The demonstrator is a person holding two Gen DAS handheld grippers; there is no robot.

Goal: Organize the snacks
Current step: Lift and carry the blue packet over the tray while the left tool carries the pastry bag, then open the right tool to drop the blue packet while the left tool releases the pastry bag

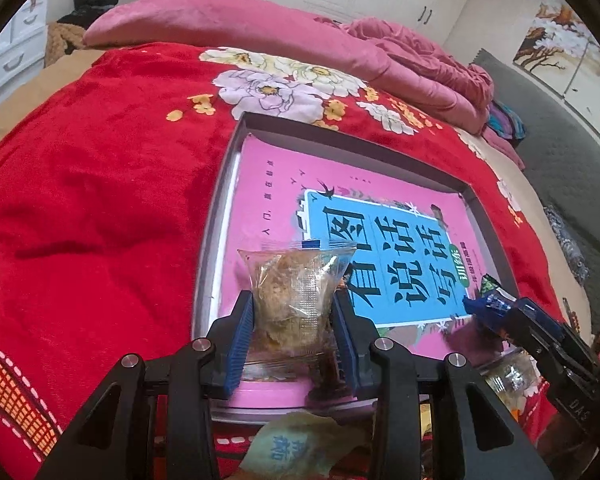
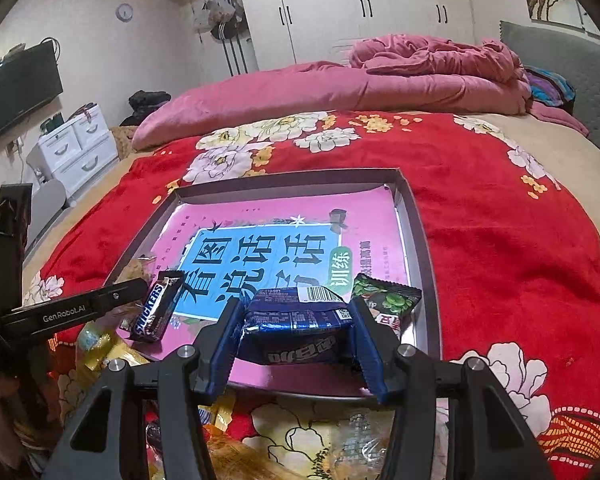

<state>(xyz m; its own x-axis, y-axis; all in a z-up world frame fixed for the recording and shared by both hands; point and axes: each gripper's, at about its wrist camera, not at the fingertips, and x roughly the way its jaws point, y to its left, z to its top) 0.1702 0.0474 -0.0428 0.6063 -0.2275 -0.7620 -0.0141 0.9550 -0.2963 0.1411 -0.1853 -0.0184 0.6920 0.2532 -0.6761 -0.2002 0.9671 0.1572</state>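
- A shallow grey tray (image 2: 418, 232) lies on a red floral blanket (image 2: 500, 240) spread over a bed; a pink booklet with a blue title panel (image 2: 260, 256) lines the tray floor.
- Inside the tray, a Snickers bar (image 2: 155, 306) lies near the left front corner and a green snack packet (image 2: 388, 300) near the right front.
- More wrapped snacks (image 2: 100, 344) sit loose on the blanket just outside the tray's front left edge, beside and under the left tool.
- A rolled pink quilt (image 2: 340, 84) lies across the far side of the bed, well apart from the tray.
- The left gripper (image 1: 294, 320) hovers over the tray's near left part, its blue pads pressed narrow against a clear packet of brownish snack (image 1: 296, 284), held upright.
- The right gripper (image 2: 296, 332) points over the tray's front edge, its fingers clamped on both ends of a blue wrapped snack (image 2: 296, 320), held level above the booklet.
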